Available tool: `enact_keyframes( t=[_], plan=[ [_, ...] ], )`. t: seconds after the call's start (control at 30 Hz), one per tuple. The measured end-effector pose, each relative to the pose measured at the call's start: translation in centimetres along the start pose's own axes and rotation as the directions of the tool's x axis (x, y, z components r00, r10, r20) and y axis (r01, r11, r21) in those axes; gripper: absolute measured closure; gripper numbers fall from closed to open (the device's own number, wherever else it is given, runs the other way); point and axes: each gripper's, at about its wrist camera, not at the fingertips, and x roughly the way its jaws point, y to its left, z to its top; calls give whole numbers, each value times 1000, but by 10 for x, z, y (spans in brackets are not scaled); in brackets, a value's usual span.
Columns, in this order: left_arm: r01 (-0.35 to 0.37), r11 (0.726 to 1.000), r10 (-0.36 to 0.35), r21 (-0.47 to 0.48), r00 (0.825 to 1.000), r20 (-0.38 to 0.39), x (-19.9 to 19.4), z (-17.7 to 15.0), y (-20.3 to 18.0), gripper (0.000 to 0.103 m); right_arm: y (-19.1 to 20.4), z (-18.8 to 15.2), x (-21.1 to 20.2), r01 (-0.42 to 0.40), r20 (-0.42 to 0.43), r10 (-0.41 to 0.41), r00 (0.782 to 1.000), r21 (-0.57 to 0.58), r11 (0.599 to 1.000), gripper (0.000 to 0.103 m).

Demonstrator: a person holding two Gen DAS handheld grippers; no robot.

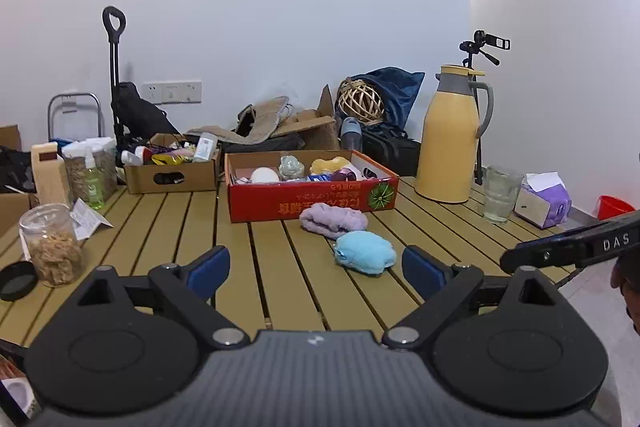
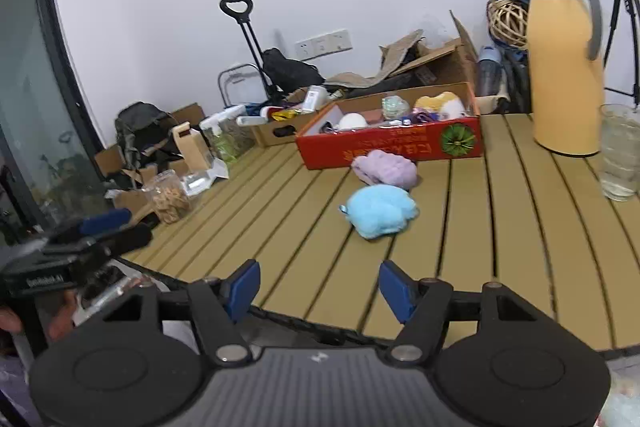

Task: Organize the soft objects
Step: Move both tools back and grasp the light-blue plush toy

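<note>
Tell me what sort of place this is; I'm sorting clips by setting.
Probably a spare room at home used for recording: a slatted folding table by a plain wall, cardboard boxes of household clutter, and a camera tripod in the corner.

Soft, even indoor light filled both views, bright enough to keep colours clear, and the white wall looked evenly lit without glare. Shadows were faint: a pale one fell on the wall beside the trolley handle. Strong fisheye bending curved the slatted table and darkened the frame corners. The left wrist view was sharp; the right wrist view showed motion blur, most plainly on the blue plush toy.
</note>
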Motion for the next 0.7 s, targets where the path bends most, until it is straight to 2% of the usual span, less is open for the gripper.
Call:
enact_keyframes(
  t=[0.13, 0.23, 0.47, 0.57, 0.7],
  plan=[
    [16, 1000, -16, 7, 1000, 20, -5, 1, -8, 5, 3, -3, -8, 16, 30, -16, 999, 0, 1000, 36],
    [17, 999, -17, 32, 1000, 4, 5, -3, -15, 5, -1, -5, -4, -13, 34, 12, 999, 28, 1000, 35],
    [59, 998, -58, 20, 996, -68, 63, -4, -16, 5, -26, -3, 36, 15, -4, -15, 1000, 107, 994, 35],
    [71, 997, -70, 10, 994, -80, 90, -1, -14, 13, -40, 3, 58, 27, -6, -26, 1000, 145, 989, 36],
    [93, 993, -101, -68, 985, -140, 140, 4, -5, 38, -56, 18, 93, 32, -7, -31, 999, 179, 983, 38]
  ],
)
